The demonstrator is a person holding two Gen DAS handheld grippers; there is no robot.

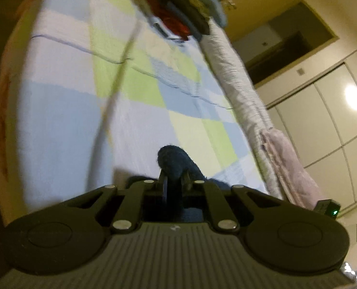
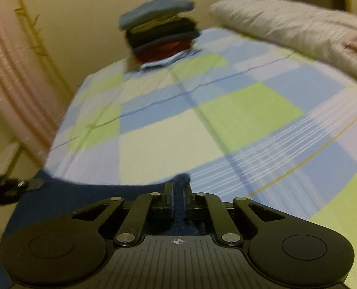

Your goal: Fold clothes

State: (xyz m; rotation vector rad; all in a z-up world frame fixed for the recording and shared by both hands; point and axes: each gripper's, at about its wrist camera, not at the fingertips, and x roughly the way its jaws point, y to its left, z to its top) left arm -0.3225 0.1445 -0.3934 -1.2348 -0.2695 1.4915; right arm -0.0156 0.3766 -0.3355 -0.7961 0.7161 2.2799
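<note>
The dark blue garment is pinched in both tongs right now: the left gripper is clamped on a bunched fold of it, and the right gripper is squeezed down on another bit of its edge, with the cloth stretching away to the left in the right wrist view. We reckon we're carrying or spreading it over the checked bedspread (both views are motion-blurred, so we can't tell which). To do this bit well, we'd keep both grips firm and the edge between them taut and level so it lands flat, no twist.

No containers in sight. The closest thing is the stack of folded clothes at the far end of the bed, beside the rolled quilt.
</note>
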